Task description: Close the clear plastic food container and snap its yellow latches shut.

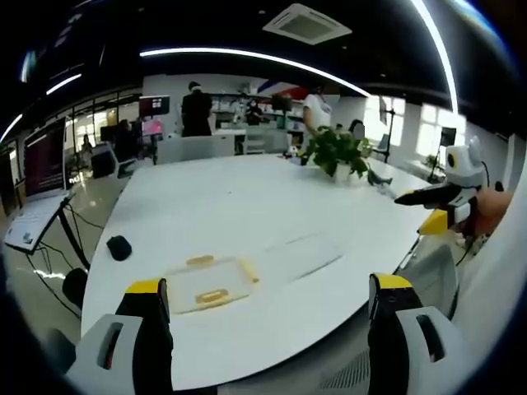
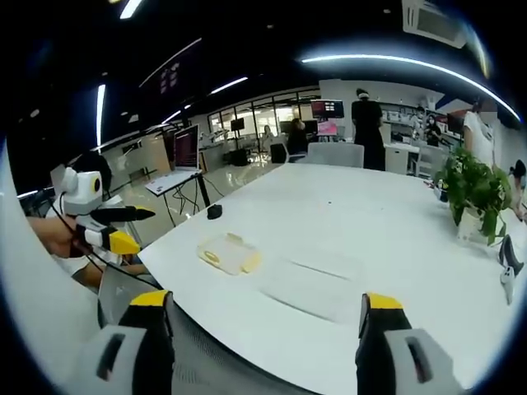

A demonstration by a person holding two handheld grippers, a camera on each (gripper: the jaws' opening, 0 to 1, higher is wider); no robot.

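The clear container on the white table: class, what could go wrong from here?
1. The container and its separate clear lid are nearly see-through on the white table, so the lid may get misaligned.
2. Both grippers, left gripper and right gripper, hang back off the table edge with jaws wide, so reaching in might shove the container.

The left gripper (image 1: pixel 268 309) and right gripper (image 2: pixel 262 325) are both hovering with jaws wide apart, holding nothing, pointing toward twelve o'clock.

bare table (image 1: pixel 247 206) around container (image 1: pixel 210 284), plant (image 1: pixel 338 152) far
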